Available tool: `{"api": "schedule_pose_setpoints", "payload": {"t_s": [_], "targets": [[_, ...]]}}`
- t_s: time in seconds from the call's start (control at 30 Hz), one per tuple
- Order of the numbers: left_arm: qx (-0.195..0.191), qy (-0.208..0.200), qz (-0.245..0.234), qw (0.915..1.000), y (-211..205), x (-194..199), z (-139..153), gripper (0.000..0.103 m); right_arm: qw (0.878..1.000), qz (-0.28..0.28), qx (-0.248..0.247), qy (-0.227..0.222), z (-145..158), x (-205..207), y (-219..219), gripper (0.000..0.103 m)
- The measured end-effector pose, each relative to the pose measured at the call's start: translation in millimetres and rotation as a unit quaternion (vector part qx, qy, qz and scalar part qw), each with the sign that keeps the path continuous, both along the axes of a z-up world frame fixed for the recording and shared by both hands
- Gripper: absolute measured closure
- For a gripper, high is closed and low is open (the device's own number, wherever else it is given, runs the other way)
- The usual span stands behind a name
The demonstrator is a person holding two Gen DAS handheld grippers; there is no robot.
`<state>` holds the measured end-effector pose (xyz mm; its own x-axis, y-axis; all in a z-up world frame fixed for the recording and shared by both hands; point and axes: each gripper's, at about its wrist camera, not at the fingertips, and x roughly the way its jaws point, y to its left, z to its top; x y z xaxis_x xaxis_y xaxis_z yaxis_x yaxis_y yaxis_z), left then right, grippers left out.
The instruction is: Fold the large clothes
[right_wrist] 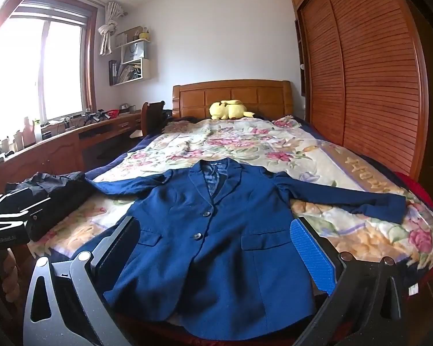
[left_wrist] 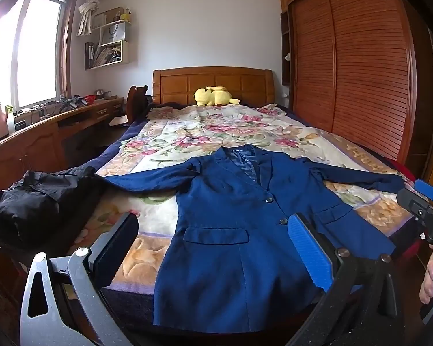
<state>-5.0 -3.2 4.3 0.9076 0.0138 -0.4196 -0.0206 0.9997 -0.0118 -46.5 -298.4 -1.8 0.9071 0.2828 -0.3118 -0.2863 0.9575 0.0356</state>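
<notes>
A dark blue blazer (left_wrist: 231, 230) (right_wrist: 216, 245) lies face up and buttoned on the floral bedspread, both sleeves spread out sideways, its hem at the foot of the bed. My left gripper (left_wrist: 213, 253) hovers open over the blazer's lower half, nothing between its fingers. My right gripper (right_wrist: 213, 253) is open too, above the hem, holding nothing. In the left wrist view the right gripper (left_wrist: 427, 201) shows at the right edge near the blazer's sleeve cuff, with a person's hand (left_wrist: 431, 274) on its handle. In the right wrist view the left gripper (right_wrist: 11, 216) shows at the left edge.
A black garment (left_wrist: 37, 201) (right_wrist: 57, 193) is heaped at the bed's left corner. A yellow plush toy (left_wrist: 215, 95) (right_wrist: 231, 109) lies by the wooden headboard (left_wrist: 213, 83). A cluttered desk (left_wrist: 43, 132) runs along the left under the window; a slatted wardrobe (left_wrist: 360, 72) stands at the right.
</notes>
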Motion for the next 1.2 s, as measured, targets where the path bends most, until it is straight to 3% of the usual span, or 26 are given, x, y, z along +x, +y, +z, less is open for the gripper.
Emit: {"api": "schedule_pose_setpoints", "payload": {"t_s": [1.2], "targets": [[-0.004, 0.001, -0.001, 1.0000, -0.1, -2.7, -5.6, 0.000, 1.000, 0.000, 0.006, -0.001, -0.8, 1.4, -2.2, 0.000]]}}
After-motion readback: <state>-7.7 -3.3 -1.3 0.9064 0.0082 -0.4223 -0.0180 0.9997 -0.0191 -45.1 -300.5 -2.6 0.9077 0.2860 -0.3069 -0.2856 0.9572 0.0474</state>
